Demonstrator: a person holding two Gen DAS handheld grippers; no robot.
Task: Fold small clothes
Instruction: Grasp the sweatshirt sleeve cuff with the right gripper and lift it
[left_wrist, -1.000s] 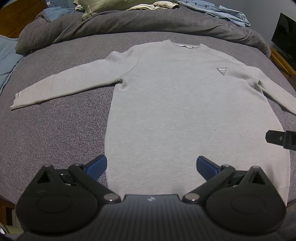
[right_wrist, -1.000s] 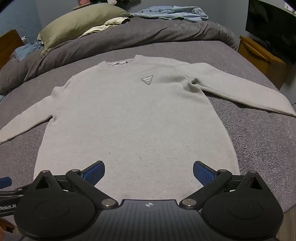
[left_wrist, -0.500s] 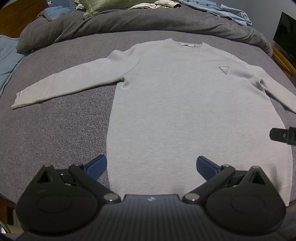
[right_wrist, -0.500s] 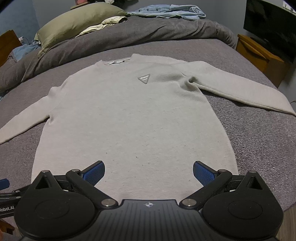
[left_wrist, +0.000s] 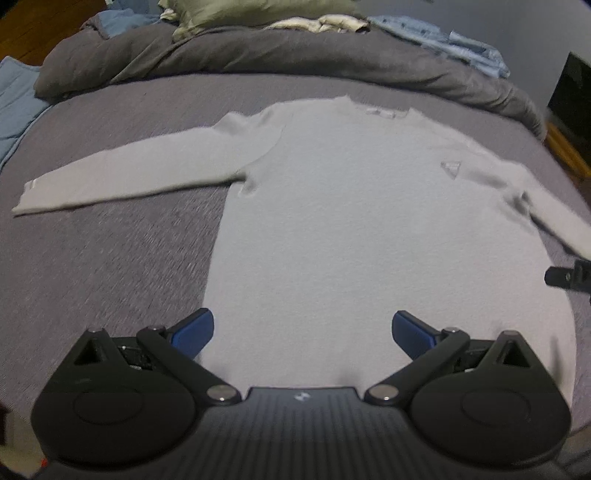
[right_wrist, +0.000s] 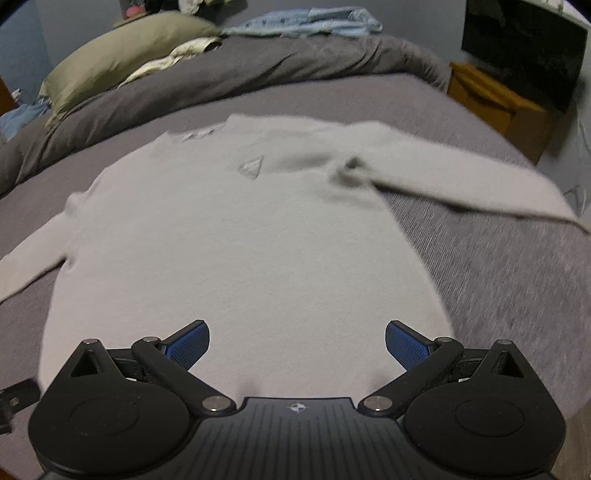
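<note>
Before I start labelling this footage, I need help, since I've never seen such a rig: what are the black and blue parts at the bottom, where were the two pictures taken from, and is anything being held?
There is no robot here: a person holds one two-finger gripper in each hand, and each carries a fisheye camera looking forward along its fingers. The black arms with blue pads low in each picture are that gripper's own fingers. One picture comes from the left gripper, the other from the right gripper. Both stand wide open and hold nothing.

On the grey bed cover a light grey sweater lies flat, front up, sleeves spread to both sides; both grippers hover near its bottom hem. Behind it are a rumpled dark duvet, an olive pillow and pale blue clothing. Both pictures are slightly blurred.
</note>
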